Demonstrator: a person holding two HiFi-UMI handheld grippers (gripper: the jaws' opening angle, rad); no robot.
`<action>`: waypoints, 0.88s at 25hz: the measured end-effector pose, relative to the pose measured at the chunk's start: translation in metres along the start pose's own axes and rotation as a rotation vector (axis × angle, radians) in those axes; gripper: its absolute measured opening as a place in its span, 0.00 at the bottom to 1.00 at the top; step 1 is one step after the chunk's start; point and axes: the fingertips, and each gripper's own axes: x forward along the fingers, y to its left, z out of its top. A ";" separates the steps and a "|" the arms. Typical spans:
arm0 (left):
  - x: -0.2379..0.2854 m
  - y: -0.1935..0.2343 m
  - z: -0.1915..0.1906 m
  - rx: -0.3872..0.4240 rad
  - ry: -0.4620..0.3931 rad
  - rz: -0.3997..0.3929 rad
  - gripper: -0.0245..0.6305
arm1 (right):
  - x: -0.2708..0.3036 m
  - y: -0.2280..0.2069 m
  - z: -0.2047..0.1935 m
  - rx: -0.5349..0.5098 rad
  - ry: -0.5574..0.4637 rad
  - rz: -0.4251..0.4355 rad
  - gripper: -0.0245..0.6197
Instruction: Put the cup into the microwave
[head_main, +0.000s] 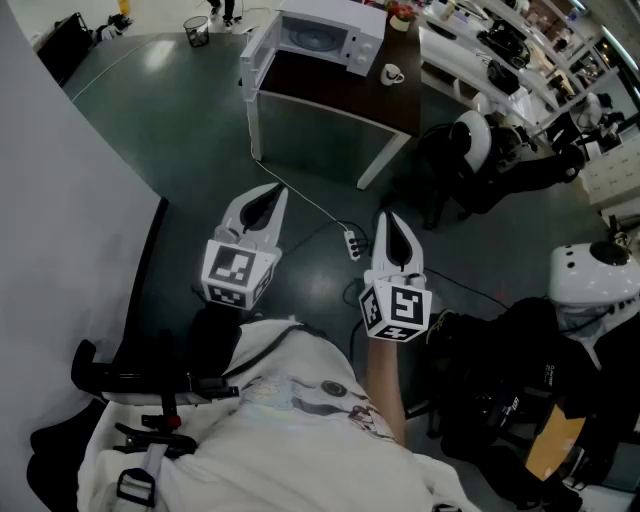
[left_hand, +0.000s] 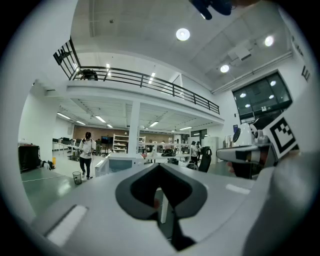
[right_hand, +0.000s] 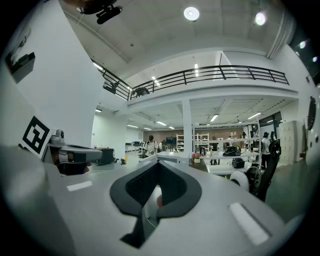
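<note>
Ahead: a dark-topped surface (head_main: 340, 92) on white legs stood at the far side of the dark green floor (head_main: 180, 110), well apart from both grippers.
Microwave: a white microwave (head_main: 330, 35) sat on the left part of that surface, its door (head_main: 256, 52) swung open to the left and the cavity showing.
Cup: a white cup (head_main: 391, 73) stood upright on the surface just to the right of the microwave – outside it, near the surface's right end and untouched.
Left gripper: the left gripper (head_main: 274, 190) hung level over the floor, pointing toward the surface; its fingers were closed tip to tip with nothing between them.
Right gripper: the right gripper (head_main: 386, 216) was held level beside the left one, a little nearer the person; its fingers were shut and empty.
Marker cubes: a square-marker cube (head_main: 238, 272) rode at the back of the left gripper, another (head_main: 397, 312) at the back of the right.
Floor: a white power strip (head_main: 352, 243) lay between the two grippers' tips, with a white cable (head_main: 300, 195) running from it toward the surface's legs.
Surroundings: a mesh bin (head_main: 197, 32) stood on the floor far left of the microwave; a chair with a white back (head_main: 470, 135) stood to the right of the surface.
Background: a standing person (left_hand: 86, 154) showed far off in the left gripper view – too small for detail.
Operator: a white shirt (head_main: 300, 440) filled the bottom of the head view.
</note>
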 end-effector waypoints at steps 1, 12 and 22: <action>0.000 0.002 -0.002 -0.005 0.001 0.002 0.04 | 0.002 0.001 -0.002 0.002 0.004 0.000 0.04; -0.012 0.025 -0.018 -0.026 0.052 -0.009 0.04 | 0.015 0.026 -0.020 0.013 0.041 0.012 0.04; -0.024 0.043 -0.046 -0.055 0.133 -0.056 0.04 | 0.023 0.049 -0.044 0.042 0.124 -0.022 0.04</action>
